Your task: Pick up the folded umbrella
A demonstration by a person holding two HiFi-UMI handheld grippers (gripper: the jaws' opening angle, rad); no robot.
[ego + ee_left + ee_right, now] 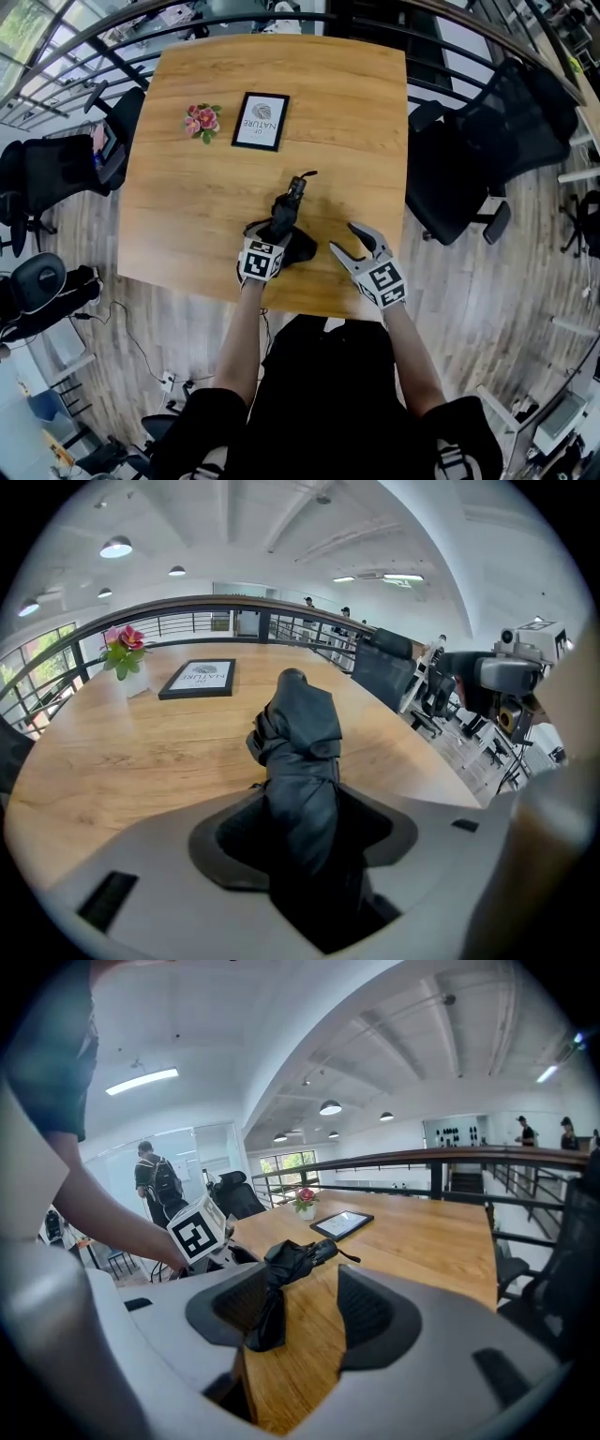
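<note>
In the head view, my left gripper (279, 234) has its jaws closed on the folded umbrella (291, 202) near the front edge of the worktop (319, 103). The umbrella's far end, with the strap, slants away toward the framed card (261, 120) and the small flowers (202, 120). My right gripper (345, 237) waits just beside it with the jaws wide and nothing in them. I think it stands ready to help if the bundle slips. In the left gripper view, the dark cloth fills the gap between my jaws. I hold it at the thick lower part, probably because the folds there give the pads more to press on. In the right gripper view, only bare wood shows between my open jaws. The umbrella sits to the left of them, tilted up, and I cannot tell if its lower end is already off the worktop.
</note>
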